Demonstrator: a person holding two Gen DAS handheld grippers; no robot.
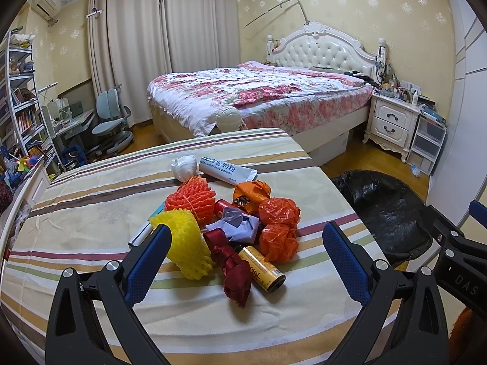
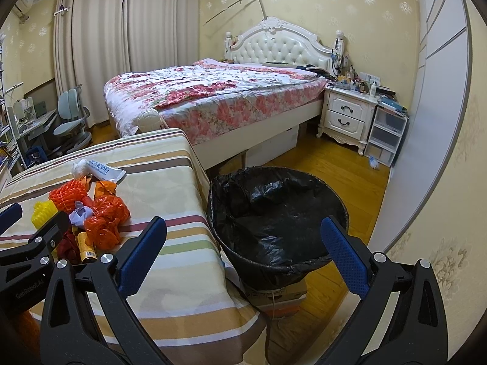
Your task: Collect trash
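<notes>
A heap of trash lies on the striped table [image 1: 91, 200]: yellow foam net [image 1: 185, 243], orange foam net [image 1: 191, 199], crumpled orange plastic bags [image 1: 278, 228], lilac paper [image 1: 237, 223], dark red ribbon [image 1: 234, 270], a yellow can [image 1: 261, 269], a white milk-powder sachet [image 1: 226, 170] and a white paper ball [image 1: 183, 165]. My left gripper [image 1: 246, 243] stands open just in front of the heap, holding nothing. My right gripper [image 2: 243, 240] is open over the gap between the table edge [image 2: 197, 213] and a bin lined with a black bag [image 2: 274, 213], right of the table.
The bin stands on a cardboard box [image 2: 274, 295] on the wooden floor. A bed [image 1: 258, 97] with a floral cover fills the back, a white nightstand [image 2: 347, 115] and plastic drawers [image 2: 386, 133] to its right. A desk chair [image 1: 112, 118] and shelves [image 1: 21, 97] are at left.
</notes>
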